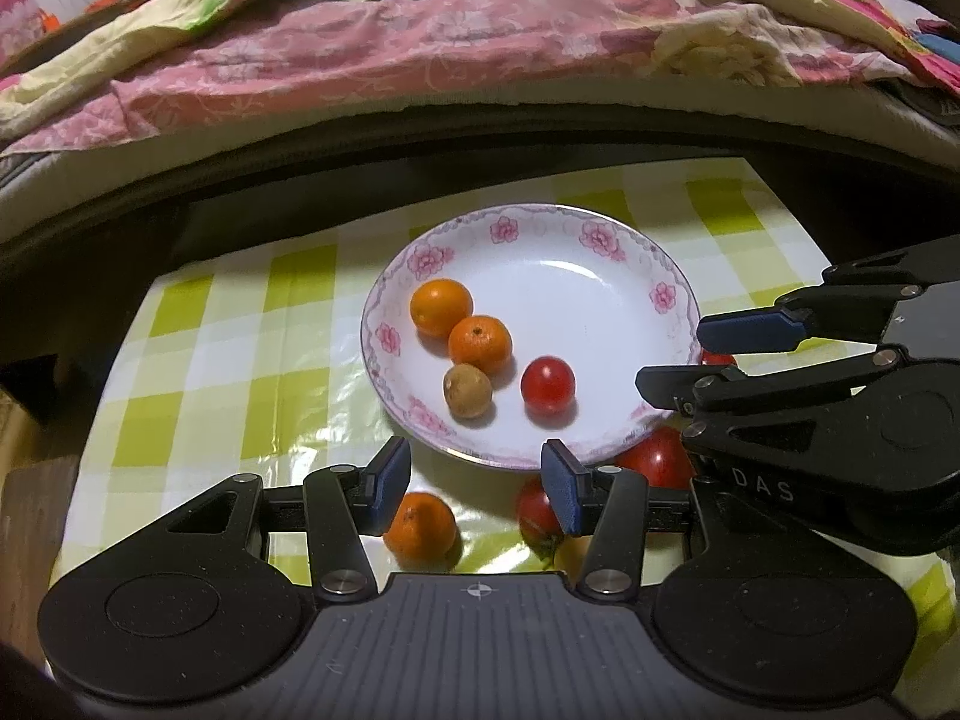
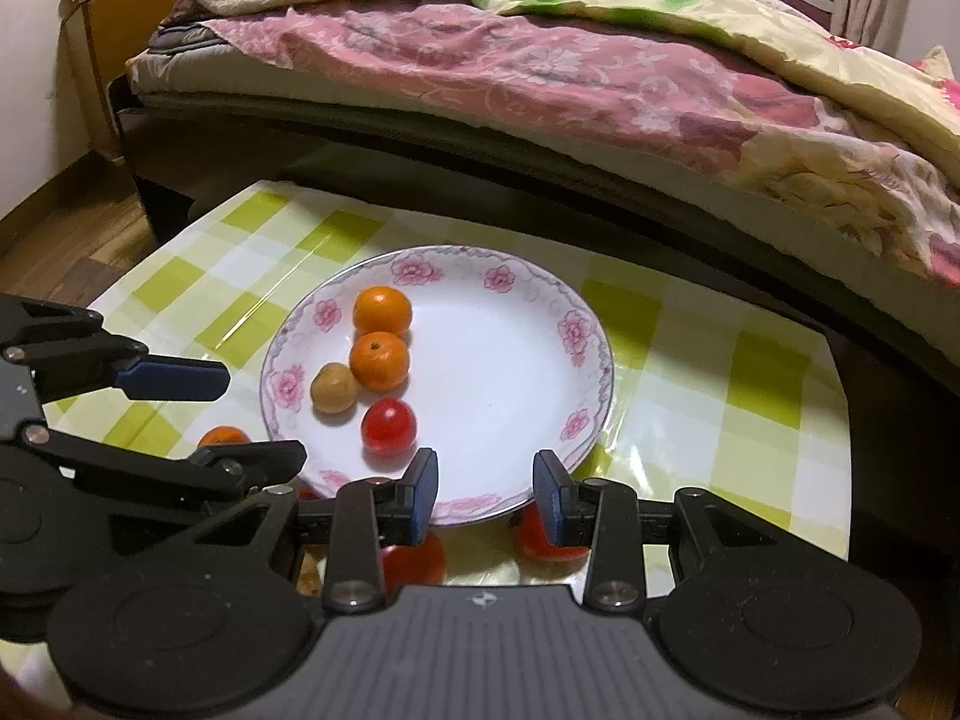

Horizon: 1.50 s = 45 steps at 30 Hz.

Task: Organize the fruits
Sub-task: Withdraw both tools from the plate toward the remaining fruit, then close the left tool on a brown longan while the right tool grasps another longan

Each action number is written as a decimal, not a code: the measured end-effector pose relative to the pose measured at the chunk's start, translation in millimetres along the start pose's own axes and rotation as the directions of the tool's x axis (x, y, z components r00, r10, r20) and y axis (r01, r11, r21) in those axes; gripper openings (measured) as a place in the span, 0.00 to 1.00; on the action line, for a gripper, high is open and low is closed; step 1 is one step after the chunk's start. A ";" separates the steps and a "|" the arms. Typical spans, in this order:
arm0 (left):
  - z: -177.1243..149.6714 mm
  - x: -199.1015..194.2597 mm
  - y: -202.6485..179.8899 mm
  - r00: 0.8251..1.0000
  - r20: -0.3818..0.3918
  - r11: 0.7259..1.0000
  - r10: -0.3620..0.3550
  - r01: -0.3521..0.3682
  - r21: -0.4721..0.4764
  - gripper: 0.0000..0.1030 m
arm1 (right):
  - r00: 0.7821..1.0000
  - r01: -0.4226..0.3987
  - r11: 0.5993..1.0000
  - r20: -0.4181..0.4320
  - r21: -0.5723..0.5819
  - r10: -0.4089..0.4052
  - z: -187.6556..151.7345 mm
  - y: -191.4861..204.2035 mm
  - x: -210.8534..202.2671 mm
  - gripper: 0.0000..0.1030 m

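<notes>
While you hover: both grippers spread, empty;
Left gripper (image 1: 477, 489): small round orange mandarin (image 1: 420, 531) just below, nearest;
White floral plate (image 1: 600, 300): ahead.

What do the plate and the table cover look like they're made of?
The plate looks like glazed ceramic or porcelain, possibly melamine: glossy white with a bright highlight, printed pink flowers and a thin dark rim line. The table cover looks like thin plastic or oilcloth: a green and white check with sharp glare streaks and small wrinkles near the plate's edge, not woven cloth.
</notes>
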State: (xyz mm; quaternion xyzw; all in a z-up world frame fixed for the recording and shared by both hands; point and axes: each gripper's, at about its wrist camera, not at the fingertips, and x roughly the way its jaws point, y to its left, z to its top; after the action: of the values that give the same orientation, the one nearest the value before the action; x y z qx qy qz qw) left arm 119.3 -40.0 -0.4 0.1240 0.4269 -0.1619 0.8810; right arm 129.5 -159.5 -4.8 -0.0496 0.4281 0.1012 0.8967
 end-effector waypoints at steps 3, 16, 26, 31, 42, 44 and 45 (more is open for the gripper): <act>-5.2 -1.8 0.5 1.000 -0.009 1.000 -0.008 0.008 -0.001 0.55 | 1.000 -0.012 1.000 -0.017 0.012 0.012 -2.5 2.2 -0.7 0.37; -28.4 -14.0 13.7 0.997 -0.024 0.997 -0.077 0.077 0.010 0.60 | 0.996 -0.072 0.997 -0.047 -0.014 0.071 -14.4 19.7 -10.3 0.37; -51.7 -18.4 16.6 0.993 -0.055 0.994 -0.105 0.107 0.029 0.63 | 0.991 -0.117 0.993 -0.075 -0.028 0.114 -30.9 30.0 -16.3 0.38; -57.4 -16.3 16.7 0.992 -0.071 0.993 -0.108 0.110 0.032 0.63 | 0.990 -0.128 0.990 -0.074 -0.053 0.124 -32.8 35.8 -16.4 0.40; -65.4 -9.3 18.3 0.989 -0.098 0.993 -0.112 0.115 0.030 0.64 | 0.983 -0.173 0.983 -0.078 -0.064 0.168 -40.6 32.5 -17.7 0.40; -67.2 -8.3 18.0 0.988 -0.104 0.992 -0.115 0.119 0.031 0.64 | 0.981 -0.183 0.981 -0.076 -0.070 0.178 -41.3 33.0 -17.9 0.40; -67.9 -7.7 18.1 0.988 -0.106 0.993 -0.113 0.117 0.033 0.65 | 0.980 -0.190 0.979 -0.075 -0.072 0.185 -41.1 33.2 -17.7 0.40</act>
State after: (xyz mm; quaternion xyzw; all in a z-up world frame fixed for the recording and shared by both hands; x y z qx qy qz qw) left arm 73.6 2.2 -33.9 0.1244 0.4753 -0.2142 0.8442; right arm 80.1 -136.8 -16.9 -0.0476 0.4570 0.2002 0.8654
